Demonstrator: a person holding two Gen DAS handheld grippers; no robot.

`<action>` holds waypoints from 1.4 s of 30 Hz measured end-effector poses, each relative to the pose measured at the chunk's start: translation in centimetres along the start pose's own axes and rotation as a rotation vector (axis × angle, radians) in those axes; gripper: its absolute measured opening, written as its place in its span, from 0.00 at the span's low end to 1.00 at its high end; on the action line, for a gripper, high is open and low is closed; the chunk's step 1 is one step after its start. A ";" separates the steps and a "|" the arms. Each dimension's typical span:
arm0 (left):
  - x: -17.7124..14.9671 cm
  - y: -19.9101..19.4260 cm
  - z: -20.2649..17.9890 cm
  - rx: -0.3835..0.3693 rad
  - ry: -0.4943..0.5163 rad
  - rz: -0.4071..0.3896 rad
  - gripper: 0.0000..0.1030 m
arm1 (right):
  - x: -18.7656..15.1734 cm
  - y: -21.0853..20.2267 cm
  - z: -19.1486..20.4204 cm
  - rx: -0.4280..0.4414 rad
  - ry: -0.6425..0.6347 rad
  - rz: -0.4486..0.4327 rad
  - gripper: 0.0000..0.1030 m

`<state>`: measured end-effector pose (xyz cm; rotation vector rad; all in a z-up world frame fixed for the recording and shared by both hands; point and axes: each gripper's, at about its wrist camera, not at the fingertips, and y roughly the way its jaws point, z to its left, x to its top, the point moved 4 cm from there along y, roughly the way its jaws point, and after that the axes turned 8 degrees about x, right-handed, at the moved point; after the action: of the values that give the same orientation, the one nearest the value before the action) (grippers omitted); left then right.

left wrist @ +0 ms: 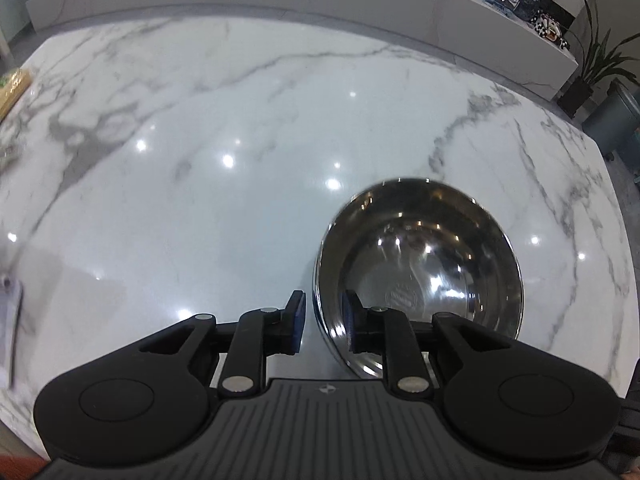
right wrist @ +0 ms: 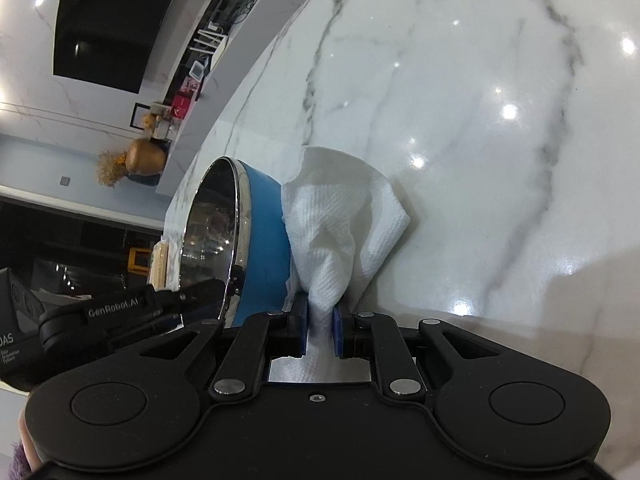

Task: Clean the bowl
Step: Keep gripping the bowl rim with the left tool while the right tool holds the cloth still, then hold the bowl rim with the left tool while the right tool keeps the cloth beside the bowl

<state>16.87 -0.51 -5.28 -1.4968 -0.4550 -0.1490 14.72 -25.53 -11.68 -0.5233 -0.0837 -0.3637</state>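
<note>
Left gripper jaws clenched across bowl rim to steady it on desk; right gripper jaws grasping paper towel against bowl's outside, likely for wiping.

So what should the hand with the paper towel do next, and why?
Probably swing the paper towel over the rim into the bowl. The right gripper pinches it against the blue outside, while the left gripper straddles the rim and the shiny inside lies open.
</note>
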 end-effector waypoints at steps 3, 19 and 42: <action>0.0 0.1 -0.3 0.016 0.025 -0.010 0.10 | 0.1 -0.3 0.1 0.003 -0.001 0.000 0.12; -1.6 -0.6 -0.3 0.020 0.052 0.019 0.12 | 0.6 -2.9 1.9 0.079 -0.044 -0.035 0.13; -0.7 -0.4 0.2 -0.023 0.043 0.025 0.15 | -0.1 0.1 0.6 -0.021 -0.038 0.034 0.13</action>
<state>15.99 -0.44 -5.16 -1.5179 -0.4016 -0.1670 14.69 -25.16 -11.22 -0.5518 -0.1078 -0.3215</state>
